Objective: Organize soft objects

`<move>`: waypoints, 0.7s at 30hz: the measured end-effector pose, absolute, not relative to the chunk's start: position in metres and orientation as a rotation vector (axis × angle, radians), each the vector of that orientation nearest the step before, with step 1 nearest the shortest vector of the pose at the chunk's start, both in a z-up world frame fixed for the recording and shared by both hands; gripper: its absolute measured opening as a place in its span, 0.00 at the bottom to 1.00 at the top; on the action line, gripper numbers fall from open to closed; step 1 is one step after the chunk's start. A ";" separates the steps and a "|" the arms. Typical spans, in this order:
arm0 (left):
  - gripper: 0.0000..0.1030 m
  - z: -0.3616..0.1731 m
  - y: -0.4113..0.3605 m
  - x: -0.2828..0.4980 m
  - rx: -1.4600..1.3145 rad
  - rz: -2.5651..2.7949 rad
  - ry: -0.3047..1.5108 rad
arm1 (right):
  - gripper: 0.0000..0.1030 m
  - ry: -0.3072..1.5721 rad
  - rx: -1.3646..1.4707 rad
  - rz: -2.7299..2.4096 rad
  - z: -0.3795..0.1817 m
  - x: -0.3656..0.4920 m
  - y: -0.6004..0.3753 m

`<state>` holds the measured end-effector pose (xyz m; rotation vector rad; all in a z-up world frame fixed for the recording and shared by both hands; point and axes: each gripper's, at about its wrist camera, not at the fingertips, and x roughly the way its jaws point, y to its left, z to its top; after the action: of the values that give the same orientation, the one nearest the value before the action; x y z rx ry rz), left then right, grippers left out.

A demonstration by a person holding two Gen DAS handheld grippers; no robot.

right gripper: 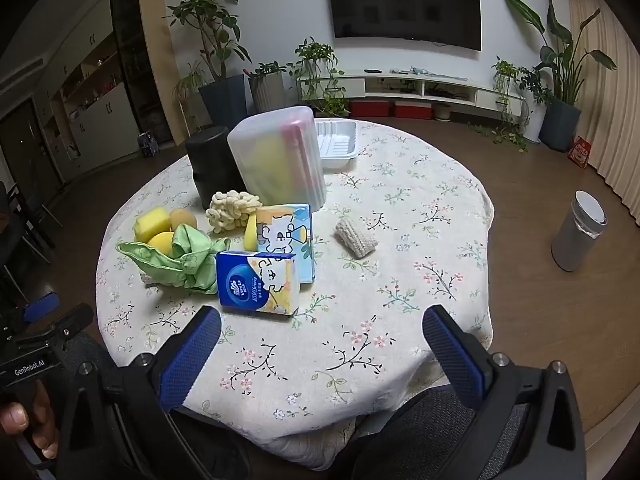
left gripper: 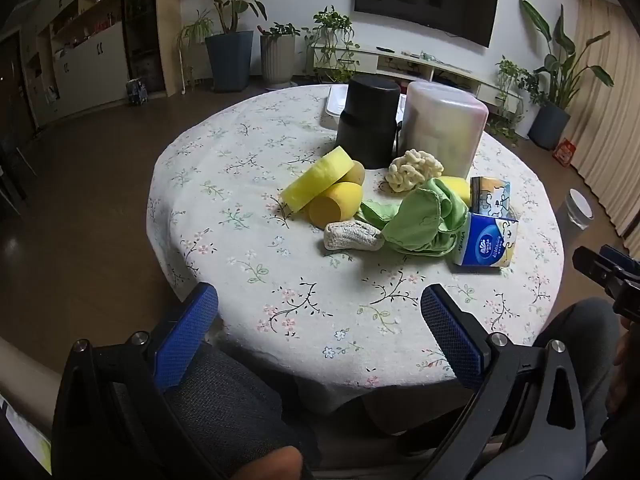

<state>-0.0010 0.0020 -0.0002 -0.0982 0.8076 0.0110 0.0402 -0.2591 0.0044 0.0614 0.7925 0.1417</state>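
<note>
Both the left gripper (left gripper: 320, 312) and right gripper (right gripper: 322, 336) hover at the near edge of the round floral-clothed surface (right gripper: 400, 208), jaws spread wide and empty. The crumpled green cloth (left gripper: 424, 216) lies mid-surface, touching the blue tissue pack (left gripper: 486, 242) and the yellow foam sponges (left gripper: 320, 188). It looks light and limp, likely to drape and drag; a pinch on a raised fold seems best.

"GenRobot.AI" on the left gripper's handle (right gripper: 30, 370); "Vinda" on tissue pack (left gripper: 486, 246)
</note>
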 end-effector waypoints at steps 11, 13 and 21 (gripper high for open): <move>1.00 0.000 0.001 -0.001 -0.094 0.013 0.813 | 1.00 0.790 0.056 0.137 0.003 0.040 -0.259; 1.00 0.000 0.001 -0.001 -0.092 0.014 0.812 | 1.00 0.790 0.056 0.138 0.002 0.040 -0.259; 1.00 -0.004 0.003 0.000 -0.101 0.008 0.813 | 1.00 0.792 0.055 0.138 0.001 0.040 -0.259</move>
<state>-0.0001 0.0026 -0.0043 -0.1006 0.8131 0.0081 0.0402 -0.2586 0.0010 0.0547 0.7920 0.1378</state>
